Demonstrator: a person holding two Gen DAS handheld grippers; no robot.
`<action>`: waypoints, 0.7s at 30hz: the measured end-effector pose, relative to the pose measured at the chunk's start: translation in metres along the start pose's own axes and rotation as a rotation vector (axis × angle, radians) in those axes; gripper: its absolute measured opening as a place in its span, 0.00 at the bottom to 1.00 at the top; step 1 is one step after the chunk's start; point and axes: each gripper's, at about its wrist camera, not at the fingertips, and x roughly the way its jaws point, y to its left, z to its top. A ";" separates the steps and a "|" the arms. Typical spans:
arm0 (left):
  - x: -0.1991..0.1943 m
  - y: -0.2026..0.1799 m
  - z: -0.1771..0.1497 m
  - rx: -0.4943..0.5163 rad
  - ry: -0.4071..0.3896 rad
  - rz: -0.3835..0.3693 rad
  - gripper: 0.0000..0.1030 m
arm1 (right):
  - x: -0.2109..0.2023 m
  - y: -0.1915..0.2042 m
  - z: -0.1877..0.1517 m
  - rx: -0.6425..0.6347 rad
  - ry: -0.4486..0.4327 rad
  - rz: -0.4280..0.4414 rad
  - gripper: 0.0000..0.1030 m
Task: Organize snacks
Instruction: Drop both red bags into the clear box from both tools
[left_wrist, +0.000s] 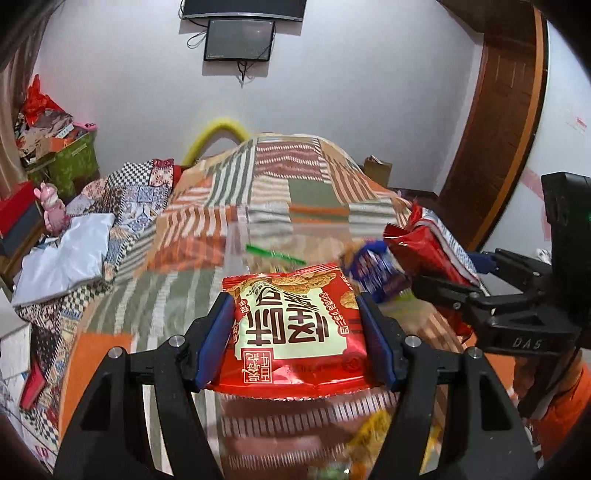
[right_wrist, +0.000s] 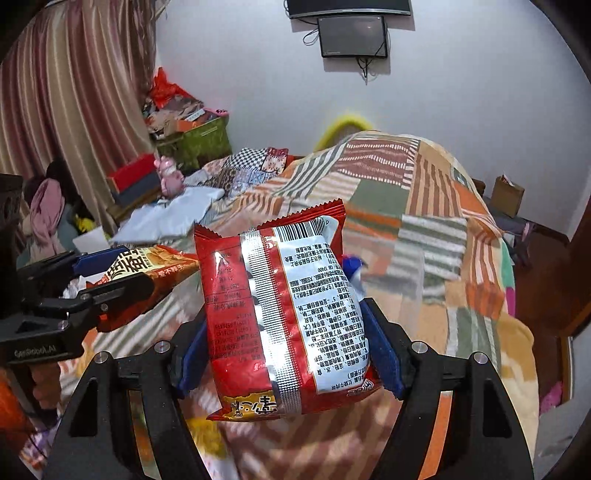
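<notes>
Left wrist view
Left gripper (left_wrist: 295, 325): closed on a red cracker packet (left_wrist: 293, 332), blue pads pressing its two side edges; packet is face-up at the frame's centre, print upside down.
Right gripper (left_wrist: 448, 286): enters from 3 o'clock, its fingers pinching a red snack bag (left_wrist: 432, 243) seen edge-on.
Blue packet (left_wrist: 376, 269): blurred, at 1 o'clock of the cracker packet, just beside the red snack bag.
Patchwork blanket (left_wrist: 266, 184): striped orange, green and brown, covering the bed beneath both grippers.
Wall screen (left_wrist: 240, 38): at 12 o'clock on the white wall.

Right wrist view
Right gripper (right_wrist: 288, 347): clamped on the red snack bag (right_wrist: 284, 314), back side up with barcode and printed text, held above the patchwork blanket (right_wrist: 424, 229).
Left gripper (right_wrist: 107, 277): at 9 o'clock, gripping the red cracker packet (right_wrist: 147, 273), which points toward centre.
Curtain (right_wrist: 74, 92): striped, at 10 o'clock.
</notes>
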 end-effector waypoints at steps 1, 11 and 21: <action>0.005 0.002 0.005 -0.004 0.003 0.009 0.64 | 0.007 -0.002 0.007 0.006 0.000 0.004 0.70; 0.076 0.022 0.033 -0.021 0.083 0.038 0.64 | 0.068 -0.008 0.040 0.004 0.094 -0.008 0.70; 0.117 0.021 0.035 -0.008 0.136 0.021 0.64 | 0.084 -0.014 0.035 -0.063 0.159 -0.081 0.73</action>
